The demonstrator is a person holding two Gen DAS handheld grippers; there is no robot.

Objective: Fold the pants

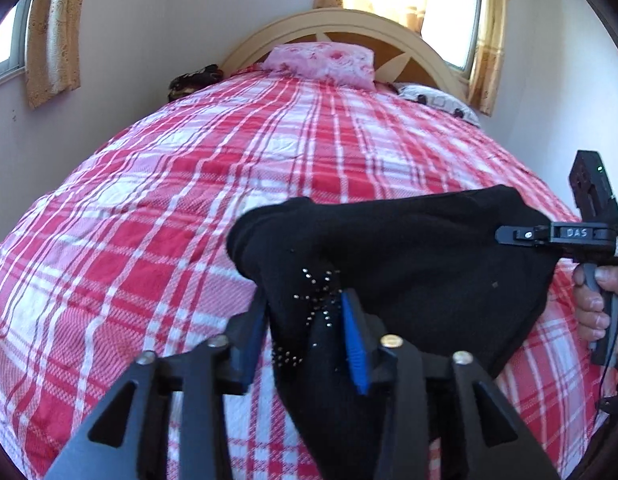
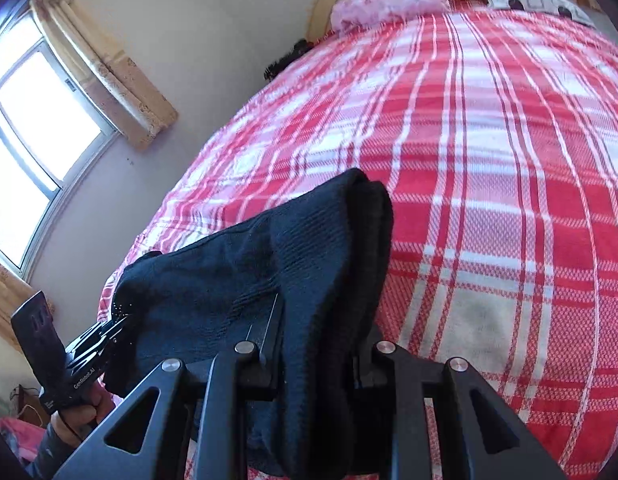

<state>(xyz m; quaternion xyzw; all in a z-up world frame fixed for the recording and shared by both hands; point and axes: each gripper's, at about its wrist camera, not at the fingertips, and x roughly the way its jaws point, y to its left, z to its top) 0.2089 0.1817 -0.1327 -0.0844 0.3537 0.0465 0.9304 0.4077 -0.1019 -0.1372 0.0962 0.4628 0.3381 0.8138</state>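
Pants (image 1: pixel 409 264) hang bunched above the bed (image 1: pixel 149 240), folding barely begun, right tongs (image 2: pixel 317 356) clamped on them, left tongs (image 1: pixel 303 340) apart with cloth loose between.

Hiding right gripper (image 2: pixel 317 344) pads under bunched black pants (image 2: pixel 237 264); running off frame below both grippers' fingers.

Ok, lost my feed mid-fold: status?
Left gripper open, black pants between its fingers. Right gripper shut on pants. Plaid bedspread ahead; nothing in the way.
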